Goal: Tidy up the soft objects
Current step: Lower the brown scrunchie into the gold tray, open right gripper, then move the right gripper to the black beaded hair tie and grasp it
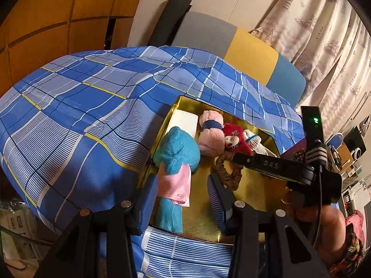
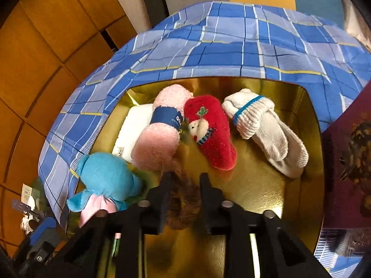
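- Right gripper (image 2: 184,180) hovers over the near middle of the gold tray (image 2: 266,197); jaws part-open, with the brown scrunchie (image 2: 183,199) lying between the fingers. Whether the pads touch the scrunchie cannot be told.
- Left gripper (image 1: 183,187) sits at the tray's near-left edge; jaws stand apart on either side of the blue plush toy (image 1: 176,148). One finger is outside the tray wall over the bedspread, the other inside the tray. Pads do not visibly press on the toy.
- Blue plush toy, wearing a pink garment, lies along the tray's left side.
- White pouch (image 2: 134,129) lies flat in the far-left corner, partly under the pink fuzzy sock roll (image 2: 162,134), which has a navy paper band around it.
- Red fuzzy sock (image 2: 211,134) with a snowman face lies just beside the pink roll, touching it, mid-tray toward the far edge.
- White sock pair (image 2: 262,125), cuff with a blue stripe, lies near the far-right corner, apart from the red sock.
- Tray rests on a blue plaid bedspread (image 2: 231,46).
- A maroon lid (image 2: 347,162) lies at the tray's right edge.
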Action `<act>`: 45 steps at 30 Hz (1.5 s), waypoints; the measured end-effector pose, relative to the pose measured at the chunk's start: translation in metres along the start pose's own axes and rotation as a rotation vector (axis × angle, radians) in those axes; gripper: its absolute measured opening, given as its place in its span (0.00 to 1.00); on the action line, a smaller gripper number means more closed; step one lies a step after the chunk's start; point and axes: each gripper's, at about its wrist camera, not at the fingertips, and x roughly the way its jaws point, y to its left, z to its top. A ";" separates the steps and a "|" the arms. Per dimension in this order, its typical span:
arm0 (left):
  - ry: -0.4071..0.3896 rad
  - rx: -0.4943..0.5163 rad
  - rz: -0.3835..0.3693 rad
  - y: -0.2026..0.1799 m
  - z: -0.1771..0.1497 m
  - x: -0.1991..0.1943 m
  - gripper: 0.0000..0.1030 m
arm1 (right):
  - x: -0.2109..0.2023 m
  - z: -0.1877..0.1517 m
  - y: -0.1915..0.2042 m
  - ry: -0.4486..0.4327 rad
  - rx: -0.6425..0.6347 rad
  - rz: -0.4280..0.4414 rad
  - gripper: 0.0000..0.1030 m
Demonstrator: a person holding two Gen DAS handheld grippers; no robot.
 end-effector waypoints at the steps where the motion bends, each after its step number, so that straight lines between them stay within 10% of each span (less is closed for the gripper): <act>1: -0.003 -0.003 -0.006 0.000 0.000 -0.001 0.43 | -0.004 -0.003 -0.001 -0.008 0.002 -0.001 0.34; 14: -0.033 0.093 0.011 -0.026 -0.011 -0.004 0.43 | -0.055 -0.040 0.016 -0.078 -0.065 0.068 0.37; 28: -0.081 0.293 0.034 -0.083 -0.029 -0.016 0.43 | -0.154 -0.071 0.005 -0.386 -0.141 0.023 0.40; 40: -0.073 0.441 0.016 -0.134 -0.060 -0.019 0.43 | -0.236 -0.096 -0.076 -0.580 0.005 -0.084 0.44; 45: 0.009 0.440 -0.113 -0.153 -0.067 -0.016 0.43 | -0.266 -0.103 -0.134 -0.645 0.101 -0.211 0.54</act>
